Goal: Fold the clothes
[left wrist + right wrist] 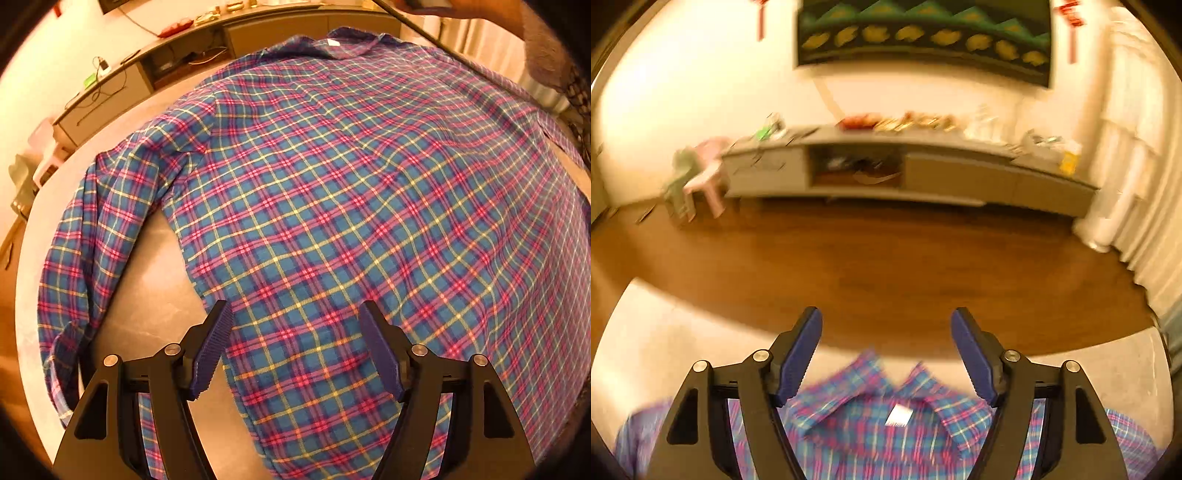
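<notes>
Two grippers hang over one plaid shirt that lies spread flat, back side up, on a pale table. The shirt is blue with pink and yellow checks. In the left wrist view its collar points toward the far edge of the table, and one long sleeve runs down the left side, bent at the shoulder and ending in a cuff near the table's near left edge. A strip of bare table shows between that sleeve and the body of the shirt.

The left gripper points steeply down over the lower hem area, its blue ribbed pads spread wide apart with only flat cloth beneath them; it is released and grips nothing.

The right gripper is above the collar end, its pads likewise spread and bare, so it too is released. Its view is blurred. Below its fingers lie the collar and a small white neck label. Beyond the table are a wooden floor, a long low cabinet against the wall and a pink stool. A person's arm shows at the top right of the left view
</notes>
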Motion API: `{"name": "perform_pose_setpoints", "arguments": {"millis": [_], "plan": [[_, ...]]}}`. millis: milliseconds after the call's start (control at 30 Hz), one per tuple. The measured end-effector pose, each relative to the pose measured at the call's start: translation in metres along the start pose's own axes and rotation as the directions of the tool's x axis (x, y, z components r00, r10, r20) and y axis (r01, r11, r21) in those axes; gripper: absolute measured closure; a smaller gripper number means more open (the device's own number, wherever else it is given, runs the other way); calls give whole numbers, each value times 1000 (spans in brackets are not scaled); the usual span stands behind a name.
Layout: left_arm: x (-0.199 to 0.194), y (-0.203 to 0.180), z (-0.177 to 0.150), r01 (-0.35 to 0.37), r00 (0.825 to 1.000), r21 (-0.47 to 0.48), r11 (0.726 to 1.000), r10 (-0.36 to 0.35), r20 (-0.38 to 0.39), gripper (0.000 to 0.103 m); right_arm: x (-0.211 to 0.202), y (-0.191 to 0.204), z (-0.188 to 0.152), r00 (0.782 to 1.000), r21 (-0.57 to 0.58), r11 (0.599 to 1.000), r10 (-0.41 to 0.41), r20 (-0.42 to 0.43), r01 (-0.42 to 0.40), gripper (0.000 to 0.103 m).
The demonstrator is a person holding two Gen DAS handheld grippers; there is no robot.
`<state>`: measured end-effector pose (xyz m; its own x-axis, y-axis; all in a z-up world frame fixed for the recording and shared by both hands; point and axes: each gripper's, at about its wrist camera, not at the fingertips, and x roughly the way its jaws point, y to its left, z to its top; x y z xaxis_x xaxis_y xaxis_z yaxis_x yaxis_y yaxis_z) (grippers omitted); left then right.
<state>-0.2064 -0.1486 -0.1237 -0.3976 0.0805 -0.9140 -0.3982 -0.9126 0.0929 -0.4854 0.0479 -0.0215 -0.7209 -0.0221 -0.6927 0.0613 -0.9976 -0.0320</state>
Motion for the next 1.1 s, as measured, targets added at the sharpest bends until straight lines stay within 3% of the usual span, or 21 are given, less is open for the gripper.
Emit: {"name": "perform_pose_setpoints", "arguments": {"millis": [67,200,300,400,500,567,667,733,833,867,967,1033,1100], "plan": [[-10,8,1,-45,998,-11,999,46,46,29,-15,-5,-2,999,-53,998,24,-48,-26,30],[-27,53,8,-79,987,-150,985,98,126,29,-36,-33,-85,983,-89,993,60,-172,-76,30],[-32,70,4,-23,990,-233,972,55,132,32,-51,-67,-155,964,-113,992,30,-263,-62,30],[-54,39,3,82,983,-163,983,-53,177,32,-93,-94,-224,949,-191,982,-48,-312,-14,30],[-74,-24,-5,139,970,50,989,-146,192,32,-125,-104,-281,936,-238,971,-62,-346,-23,30],[-70,-63,-18,136,975,173,975,-163,153,32,-144,-111,-321,925,-258,965,-58,-376,-44,30],[-47,-80,-40,104,989,219,970,-123,79,30,-162,-126,-364,903,-189,978,-6,-429,-83,30],[-41,-82,-52,85,994,235,968,-98,40,29,-171,-136,-374,867,-115,987,37,-498,-108,30],[-50,-66,-70,63,998,237,969,-65,0,28,-188,-136,-393,815,-162,974,37,-579,-159,30],[-52,-61,-76,56,998,238,970,-54,-14,28,-194,-136,-401,790,-178,967,36,-611,-182,28],[-63,-53,-98,43,999,255,966,-35,-38,28,-214,-134,-431,690,-260,928,-4,-724,-268,26],[-71,-53,-104,26,999,284,958,-18,-30,29,-225,-131,-444,650,-338,891,-66,-757,-304,26],[-82,-49,-104,12,1000,279,960,-16,13,30,-237,-132,-437,670,-391,873,-105,-735,-292,26]]}}
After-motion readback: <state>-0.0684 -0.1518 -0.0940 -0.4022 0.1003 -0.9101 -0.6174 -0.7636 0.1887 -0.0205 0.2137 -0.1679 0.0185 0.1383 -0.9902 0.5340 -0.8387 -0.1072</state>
